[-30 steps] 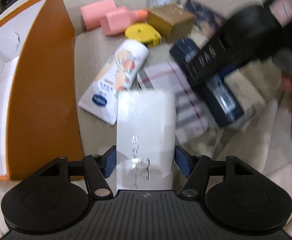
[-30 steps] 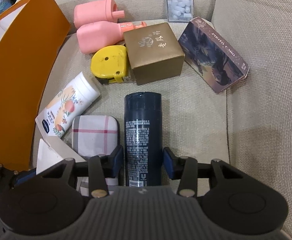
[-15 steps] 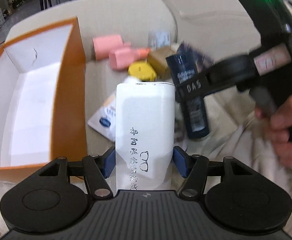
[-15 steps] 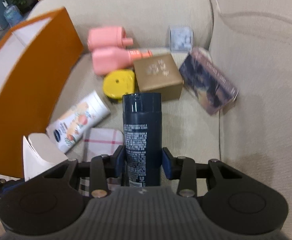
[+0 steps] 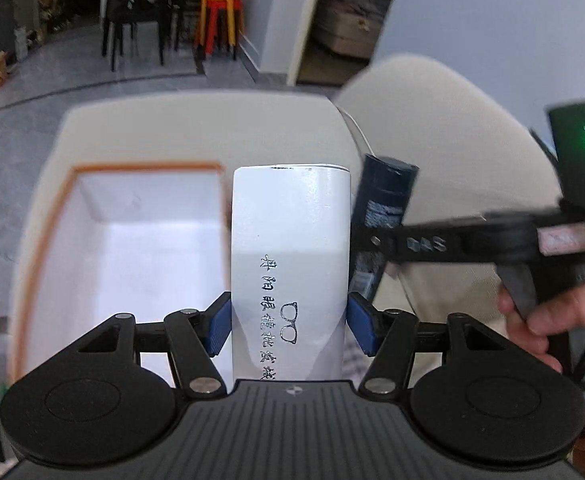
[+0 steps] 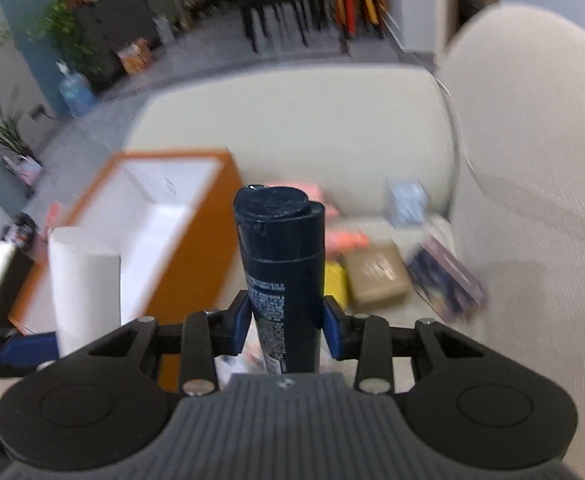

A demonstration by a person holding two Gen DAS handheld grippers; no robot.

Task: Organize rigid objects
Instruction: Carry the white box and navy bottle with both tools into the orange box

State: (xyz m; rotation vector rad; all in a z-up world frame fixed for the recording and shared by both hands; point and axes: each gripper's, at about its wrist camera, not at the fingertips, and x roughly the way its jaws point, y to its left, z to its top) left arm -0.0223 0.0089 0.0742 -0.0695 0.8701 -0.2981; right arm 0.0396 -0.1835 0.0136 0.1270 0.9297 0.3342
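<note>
My left gripper [image 5: 290, 326] is shut on a white rectangular box [image 5: 290, 240] with black print and a glasses drawing, its blue pads pressing both long sides. My right gripper [image 6: 286, 330] is shut on a dark blue bottle [image 6: 280, 248], cap pointing away from me. Both are lifted above the sofa seat. The left wrist view shows the bottle [image 5: 384, 192] just right of the white box, held by the right gripper [image 5: 374, 240]. An open orange box with a white inside [image 5: 144, 168] lies below and to the left; its orange wall [image 6: 196, 280] stands left of the bottle.
On the beige sofa seat lie pink bottles [image 6: 344, 240], a yellow tape measure [image 6: 334, 284], a gold box [image 6: 376, 276], a dark card box [image 6: 448, 280] and a small clear box [image 6: 406, 200]. A person's hand [image 5: 540, 316] grips the right tool. The sofa back rises behind.
Both grippers have risen from the seat, carrying the white box and the dark bottle up. The views have tilted up, so the room beyond the sofa now shows.
</note>
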